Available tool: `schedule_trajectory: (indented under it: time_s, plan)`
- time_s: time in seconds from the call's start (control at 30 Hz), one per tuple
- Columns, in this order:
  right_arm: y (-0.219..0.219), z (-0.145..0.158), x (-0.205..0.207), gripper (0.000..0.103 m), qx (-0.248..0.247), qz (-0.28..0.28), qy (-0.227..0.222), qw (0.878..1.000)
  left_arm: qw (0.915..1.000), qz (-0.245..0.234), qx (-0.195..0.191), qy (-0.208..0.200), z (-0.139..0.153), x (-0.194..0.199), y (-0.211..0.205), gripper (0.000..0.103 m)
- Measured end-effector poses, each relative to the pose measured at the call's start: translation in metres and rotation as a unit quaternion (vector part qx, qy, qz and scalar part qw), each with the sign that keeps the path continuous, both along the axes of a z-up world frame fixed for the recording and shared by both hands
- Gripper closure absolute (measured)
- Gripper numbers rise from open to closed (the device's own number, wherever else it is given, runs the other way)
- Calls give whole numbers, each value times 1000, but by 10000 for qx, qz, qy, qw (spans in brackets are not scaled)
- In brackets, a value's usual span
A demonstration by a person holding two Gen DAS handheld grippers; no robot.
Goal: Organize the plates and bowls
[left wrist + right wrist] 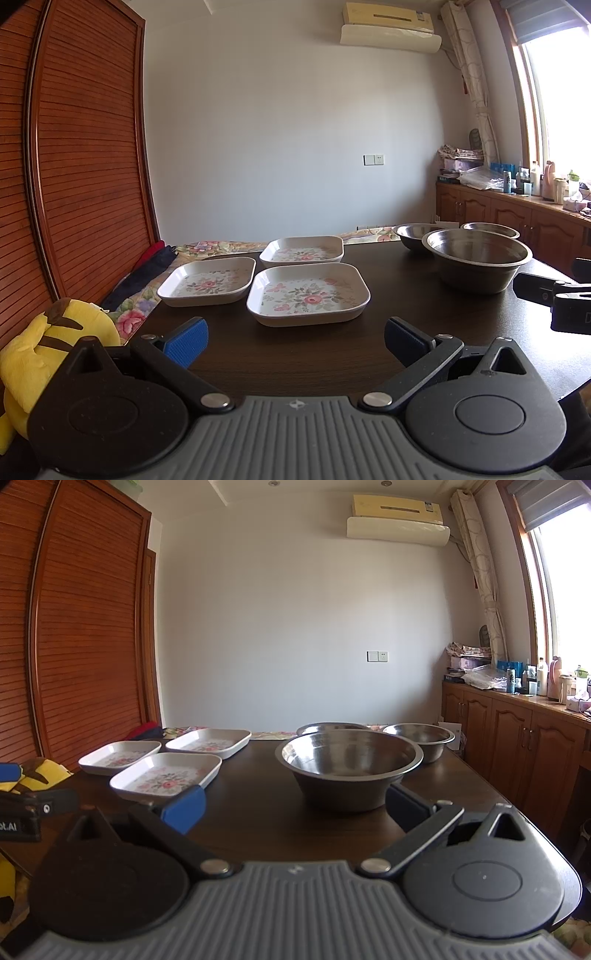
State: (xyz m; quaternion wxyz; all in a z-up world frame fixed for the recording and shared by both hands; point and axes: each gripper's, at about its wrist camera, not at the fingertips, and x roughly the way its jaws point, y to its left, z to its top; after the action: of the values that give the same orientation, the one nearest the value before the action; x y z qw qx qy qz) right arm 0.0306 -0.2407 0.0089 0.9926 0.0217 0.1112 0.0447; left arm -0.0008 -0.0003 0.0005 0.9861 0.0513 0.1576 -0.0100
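Three flowered plates lie on the left of the dark table [295, 369]; the near plate [308, 294] sits at twelve o'clock from the left gripper [295, 338], spread wide and empty. Further right, the near bowl [349, 764] lies at twelve o'clock from the right gripper [295, 808], likewise spread and empty, and closer to it.

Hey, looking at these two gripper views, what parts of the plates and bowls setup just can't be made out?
- Rear steel bowl: right wrist view, mostly hidden behind the nearest bowl.
- Far-right bowl: left wrist view, only its rim shows behind the big bowl.
- Table near edge: both views, covered by the gripper bodies.
- Bottle labels on the counter: too small to read.
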Motion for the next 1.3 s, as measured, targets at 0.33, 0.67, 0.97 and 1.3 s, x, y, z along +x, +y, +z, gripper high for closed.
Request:
schedule_trajectory:
  time_s: [0.33, 0.67, 0.97, 1.3]
  plan:
    - [-1, 0, -2, 0, -19, -20, -37, 10000, 10000, -9, 1, 10, 0, 0, -1, 0]
    - [0, 0, -2, 0, -16, -16, -2, 10000, 10000, -8, 1, 9, 0, -1, -1, 0]
    - [0, -1, -1, 0, -14, -20, 5, 10000, 10000, -7, 4, 6, 0, -1, -1, 0]
    - [-1, -1, -2, 0, -5, -26, 1, 10000, 10000, 1, 14, 0, 0, -1, -2, 0]
